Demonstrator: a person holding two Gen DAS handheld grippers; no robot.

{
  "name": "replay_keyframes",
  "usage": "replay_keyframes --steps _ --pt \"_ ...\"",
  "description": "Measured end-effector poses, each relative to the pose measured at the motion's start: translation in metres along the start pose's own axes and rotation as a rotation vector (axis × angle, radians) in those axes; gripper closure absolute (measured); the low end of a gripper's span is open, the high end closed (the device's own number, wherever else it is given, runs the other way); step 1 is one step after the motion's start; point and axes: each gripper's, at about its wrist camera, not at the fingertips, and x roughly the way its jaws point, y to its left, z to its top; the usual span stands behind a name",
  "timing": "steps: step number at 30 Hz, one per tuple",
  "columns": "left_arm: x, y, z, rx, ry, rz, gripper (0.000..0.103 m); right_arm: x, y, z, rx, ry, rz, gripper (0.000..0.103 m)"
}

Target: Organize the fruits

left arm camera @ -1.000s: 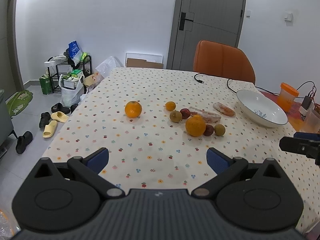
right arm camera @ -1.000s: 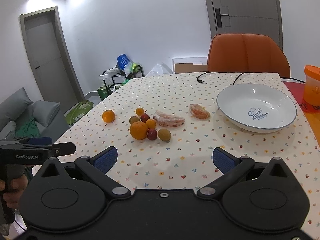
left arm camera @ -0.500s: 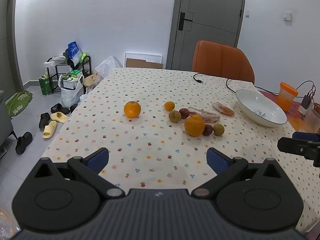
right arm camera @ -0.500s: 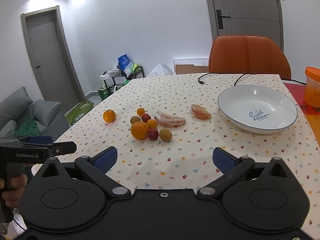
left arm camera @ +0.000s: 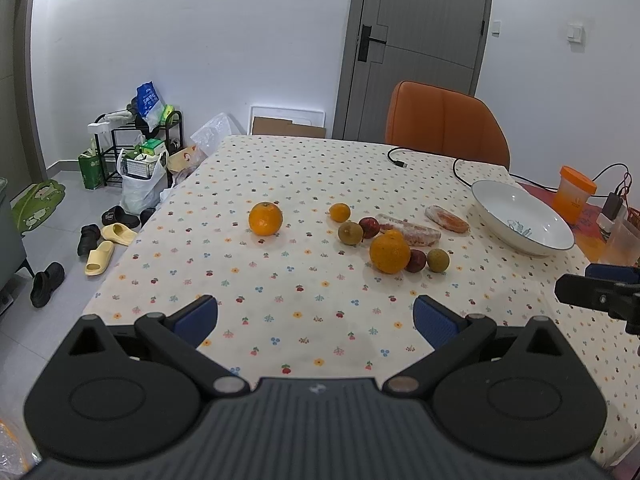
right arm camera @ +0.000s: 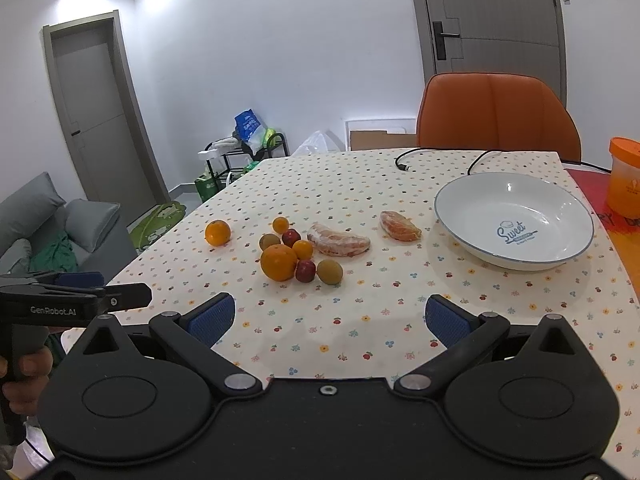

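Note:
Fruit lies loose on the patterned tablecloth (left arm camera: 280,292): one orange (left arm camera: 265,219) apart on the left, a bigger orange (right arm camera: 279,262) in a cluster with small red, green-brown and orange fruits, plus two peeled citrus segments (right arm camera: 338,239) (right arm camera: 400,231). An empty white bowl (right arm camera: 514,224) stands to the right. My left gripper (left arm camera: 316,316) is open over the near table edge, nothing between its blue pads. My right gripper (right arm camera: 328,318) is likewise open and empty, short of the cluster.
An orange chair (right arm camera: 496,116) stands at the far side, a black cable (right arm camera: 404,160) trails on the cloth, and an orange-lidded cup (right arm camera: 624,176) sits right of the bowl. Shoes and a cluttered rack (left arm camera: 136,148) are on the floor to the left.
Both views have shifted only slightly; the fruits sit a touch higher in the right wrist view. Nothing was gripped or moved.

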Motion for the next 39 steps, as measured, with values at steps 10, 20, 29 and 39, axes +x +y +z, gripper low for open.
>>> replay_keyframes --steps 10,20,29,39 --pt "0.000 0.000 0.000 0.000 0.001 -0.001 0.000 0.000 0.000 0.001 -0.002 -0.005 0.003 0.000" --pt "0.005 0.000 0.005 0.005 0.002 -0.009 0.000 0.007 0.002 0.006 0.002 -0.012 0.018 0.000" --pt "0.012 0.002 0.010 -0.006 -0.011 0.007 0.000 0.016 0.003 0.007 0.000 -0.021 0.035 0.000" --pt "0.030 -0.001 0.012 -0.027 -0.003 -0.034 0.000 0.028 -0.004 0.008 -0.005 -0.014 0.057 0.000"
